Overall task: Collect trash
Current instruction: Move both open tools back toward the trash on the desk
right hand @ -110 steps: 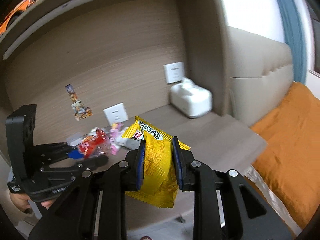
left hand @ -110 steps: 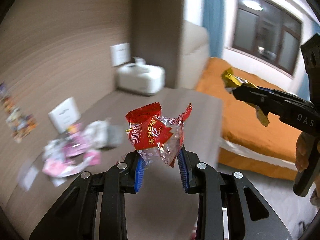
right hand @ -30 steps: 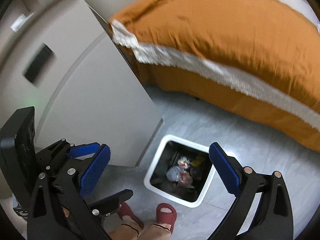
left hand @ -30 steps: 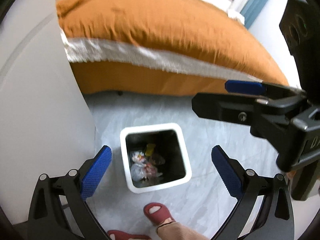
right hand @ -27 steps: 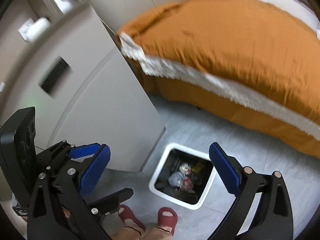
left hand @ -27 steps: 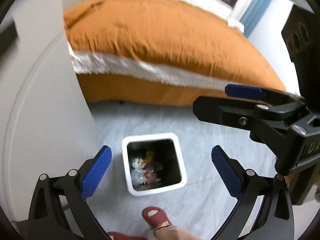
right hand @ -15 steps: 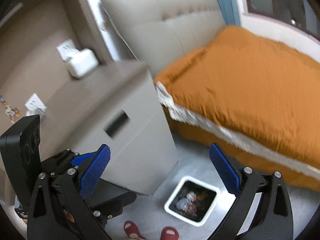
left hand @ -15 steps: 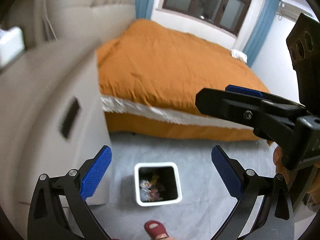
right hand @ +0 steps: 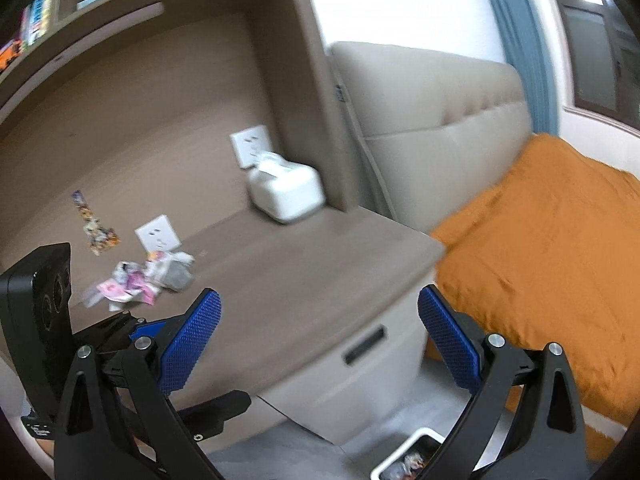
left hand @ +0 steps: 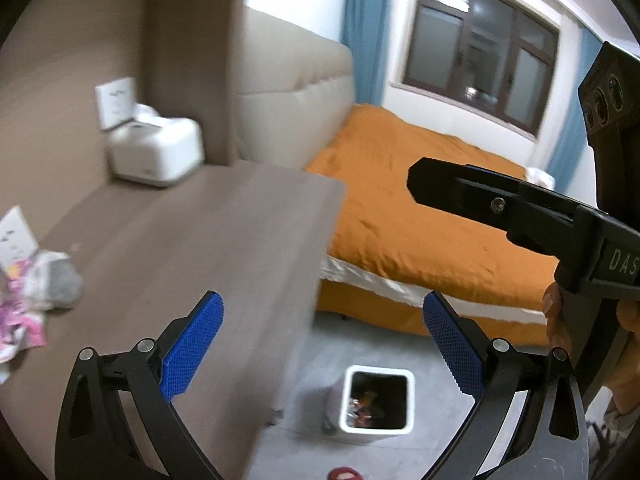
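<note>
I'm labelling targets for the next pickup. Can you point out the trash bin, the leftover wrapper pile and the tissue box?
trash bin (left hand: 408, 408): left wrist view, white right wall.
wrapper pile (right hand: 154, 276): right wrist view, middle of the heap.
tissue box (right hand: 290, 192): right wrist view, white front face.

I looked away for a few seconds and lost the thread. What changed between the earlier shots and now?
Both grippers let go of their wrappers: the left gripper had a red one, the right gripper a yellow one, and both now stand open and empty. They swung down over the white bin, then lifted back toward the bedside cabinet. The pile of wrappers on the cabinet and the tissue box stayed put.
</note>
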The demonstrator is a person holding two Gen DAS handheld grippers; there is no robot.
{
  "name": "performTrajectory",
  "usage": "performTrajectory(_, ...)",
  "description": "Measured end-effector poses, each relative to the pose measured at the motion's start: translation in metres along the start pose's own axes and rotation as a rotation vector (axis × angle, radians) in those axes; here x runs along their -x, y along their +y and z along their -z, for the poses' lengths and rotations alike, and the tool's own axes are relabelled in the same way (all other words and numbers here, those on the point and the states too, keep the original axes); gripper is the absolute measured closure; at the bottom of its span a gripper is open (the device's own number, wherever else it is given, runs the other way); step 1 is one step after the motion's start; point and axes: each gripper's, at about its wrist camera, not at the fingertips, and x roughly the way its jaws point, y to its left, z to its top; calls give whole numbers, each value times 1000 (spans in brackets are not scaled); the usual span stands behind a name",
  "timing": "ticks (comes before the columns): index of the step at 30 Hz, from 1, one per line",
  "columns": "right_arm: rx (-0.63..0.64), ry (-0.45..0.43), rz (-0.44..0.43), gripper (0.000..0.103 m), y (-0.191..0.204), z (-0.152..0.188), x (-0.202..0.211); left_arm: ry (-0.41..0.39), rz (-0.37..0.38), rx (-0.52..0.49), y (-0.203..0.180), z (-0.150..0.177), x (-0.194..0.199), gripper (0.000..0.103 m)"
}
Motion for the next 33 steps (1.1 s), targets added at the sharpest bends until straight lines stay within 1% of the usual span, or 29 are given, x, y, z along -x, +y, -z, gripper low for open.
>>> performTrajectory(4, 33, -17, -51, 5, 30, -15, -11, -36, -65, 35, 29, -3, 29, 5)
performTrajectory(6, 48, -22, -80, 5, 46, -21, -18, -47, -87, 46, 42, -5, 39, 5)
performTrajectory(10, 81, -22, -131, 5, 77, -34, -33, -81, -158, 79, 70, -6, 62, 5)
performTrajectory(12, 105, -23, -159, 5, 95, -39, -43, -90, -181, 97, 86, -4, 72, 5)
performTrajectory(16, 138, -7, -206, 5, 126, -44, -64, -103, -251, 150, 122, 3, 91, 5)
performTrajectory(20, 170, 31, -257, 5, 158, -45, -89, -108, -328, 201, 162, 15, 109, 5)
performTrajectory(25, 208, 63, -329, 5, 202, -43, -117, -101, -432, 277, 215, 37, 135, 5)
performTrajectory(26, 215, 71, -346, 5, 213, -42, -125, -99, -447, 285, 219, 41, 139, 5)
performTrajectory(33, 272, 130, -452, 5, 287, -29, -175, -83, -575, 355, 282, 73, 163, 5)
